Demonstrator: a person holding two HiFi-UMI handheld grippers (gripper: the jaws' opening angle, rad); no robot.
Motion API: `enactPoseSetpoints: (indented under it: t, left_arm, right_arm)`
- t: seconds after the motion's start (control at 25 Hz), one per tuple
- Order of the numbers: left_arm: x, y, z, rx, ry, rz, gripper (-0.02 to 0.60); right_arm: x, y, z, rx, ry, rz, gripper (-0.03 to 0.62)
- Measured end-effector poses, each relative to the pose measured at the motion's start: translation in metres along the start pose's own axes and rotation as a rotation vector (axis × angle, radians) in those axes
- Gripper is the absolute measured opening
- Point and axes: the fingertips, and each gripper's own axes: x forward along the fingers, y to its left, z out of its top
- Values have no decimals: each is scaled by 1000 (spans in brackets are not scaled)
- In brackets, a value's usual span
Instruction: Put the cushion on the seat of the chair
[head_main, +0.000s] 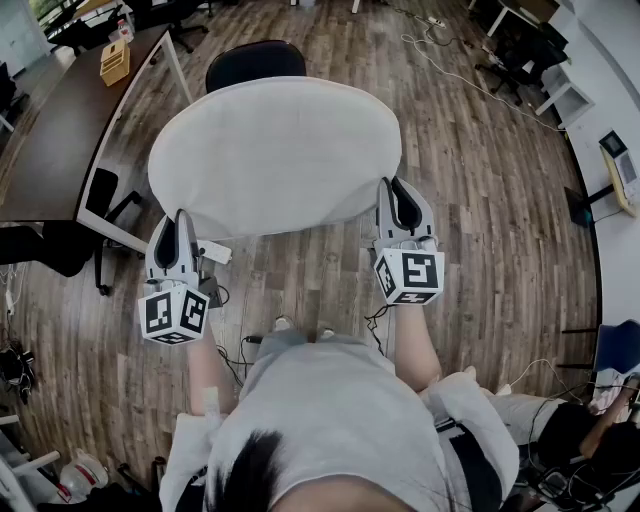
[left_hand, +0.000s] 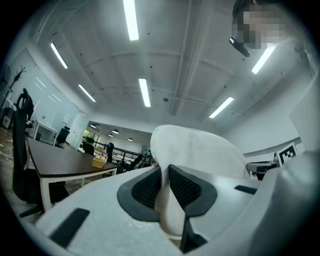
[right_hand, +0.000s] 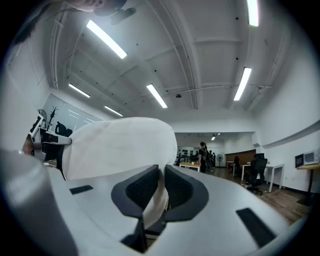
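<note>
1. My left gripper (head_main: 174, 243) has its jaws closed down to a narrow gap on the near edge of the cushion (head_main: 275, 150); in the left gripper view the white fabric sits pinched between the two black pads (left_hand: 145, 189), and the body of the cushion swells up ahead of the jaws and off to their right.
2. My right gripper (head_main: 403, 206) grips the same way; its jaws are nearly together with a fold of the cushion's edge clamped between them, and the bulk of the cushion rises ahead of them and to their left.
3. In the head view the cushion is round and white; it spans the whole stretch between the two pairs of jaws and reaches well beyond their tips.
4. The chair (head_main: 255, 62) lies beyond the jaws, on the far side of the cushion; only a dark curved part shows past the cushion's far rim, and I cannot tell whether the cushion touches it.
5. Out to the left of the left jaws stands a dark tabletop (head_main: 60, 130) with a small yellow box (head_main: 115, 62) on it, well apart from the cushion; a wooden floor (head_main: 480, 180) runs under everything.
</note>
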Motion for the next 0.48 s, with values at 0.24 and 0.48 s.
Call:
enactPoseSetpoints:
  t: [0.24,0.48]
  left_arm:
    - [-1,14,4,1,-2,-2,51]
    - [7,27,8,1,-5,-14,51]
  right_arm:
    - [3,14,2,-3,1,-5,37]
    - [12,24,3,-7,1,-17,37]
